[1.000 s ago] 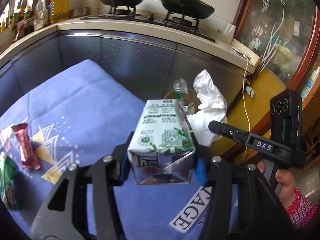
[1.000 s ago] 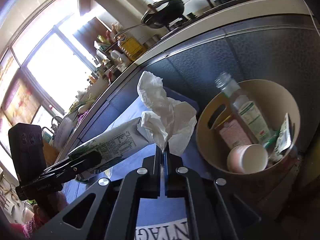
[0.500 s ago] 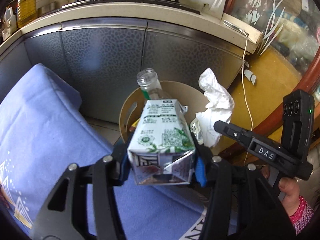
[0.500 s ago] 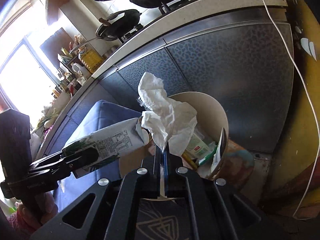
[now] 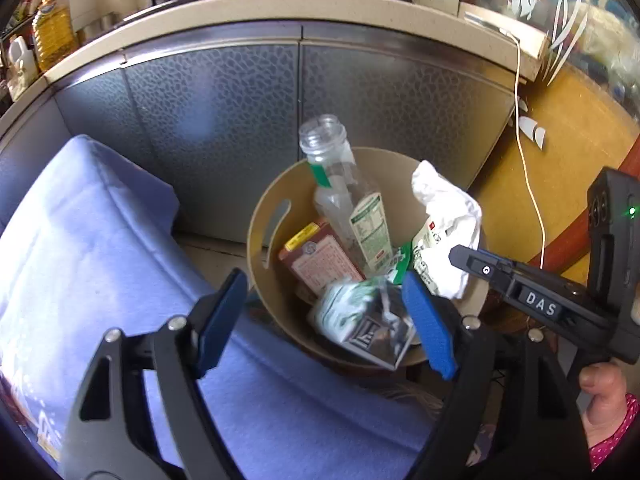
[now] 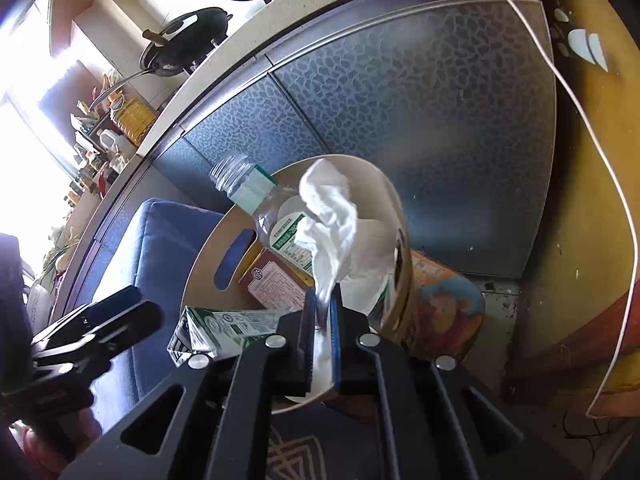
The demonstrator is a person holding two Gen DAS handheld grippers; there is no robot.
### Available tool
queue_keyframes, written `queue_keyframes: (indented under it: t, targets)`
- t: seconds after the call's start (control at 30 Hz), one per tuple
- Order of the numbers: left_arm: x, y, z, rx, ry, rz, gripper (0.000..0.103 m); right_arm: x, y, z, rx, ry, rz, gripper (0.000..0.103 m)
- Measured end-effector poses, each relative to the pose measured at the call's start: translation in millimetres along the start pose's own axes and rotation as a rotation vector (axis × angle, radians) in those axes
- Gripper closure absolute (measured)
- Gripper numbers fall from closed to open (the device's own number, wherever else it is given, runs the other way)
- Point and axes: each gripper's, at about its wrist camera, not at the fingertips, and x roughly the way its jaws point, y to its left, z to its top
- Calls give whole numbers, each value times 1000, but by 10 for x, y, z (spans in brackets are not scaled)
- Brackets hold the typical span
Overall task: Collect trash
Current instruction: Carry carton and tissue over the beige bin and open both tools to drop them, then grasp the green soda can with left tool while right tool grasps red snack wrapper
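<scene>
My left gripper (image 5: 323, 280) hangs over a tan round bin (image 5: 256, 240) and its jaws are opening. The green-and-white milk carton (image 5: 364, 324) is blurred between the blue pads, free of them, and drops onto the trash in the bin. My right gripper (image 6: 323, 296) holds a crumpled white tissue (image 6: 332, 216) upright over the bin (image 6: 200, 276). Its jaws are opening slightly, with the tissue still between the pads. In the bin lie a clear plastic bottle (image 5: 340, 200), a brown box (image 5: 320, 260) and the carton (image 6: 224, 326). The tissue (image 5: 448, 208) and right gripper (image 5: 468, 258) also show in the left wrist view.
A table with a blue cloth (image 5: 100, 260) lies left of the bin. Grey kitchen cabinet doors (image 5: 300, 100) stand behind it under a counter with pans. A white cable (image 5: 532, 200) hangs at the right. A colourful bag (image 6: 444, 304) sits on the floor by the bin.
Both grippers moved from above the table to above the bin. The left jaws spread and let go of the carton, which tips down into the bin. The right jaws have parted a little.
</scene>
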Motion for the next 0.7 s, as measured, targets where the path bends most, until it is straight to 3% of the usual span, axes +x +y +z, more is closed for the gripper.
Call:
queue_keyframes:
  t: [0.07, 0.13, 0.2, 0.47, 0.7]
  targets:
    - [-134, 83, -13, -24, -22, -2, 26, -27, 36, -6, -7, -12, -6, 80]
    - [-263, 161, -37, -53, -40, -4, 26, -80, 82, -12, -18, -38, -11, 45]
    - [-403, 249, -88, -83, -58, -8, 26, -140, 141, -16, -35, -62, -20, 35]
    - [-937, 658, -486, -191, -120, 18, 25, -394, 291, -28, -17, -112, 9, 35]
    - [-1304, 1027, -1078, -246, -126, 99, 25, -488, 775, -87, -93, -95, 58, 35]
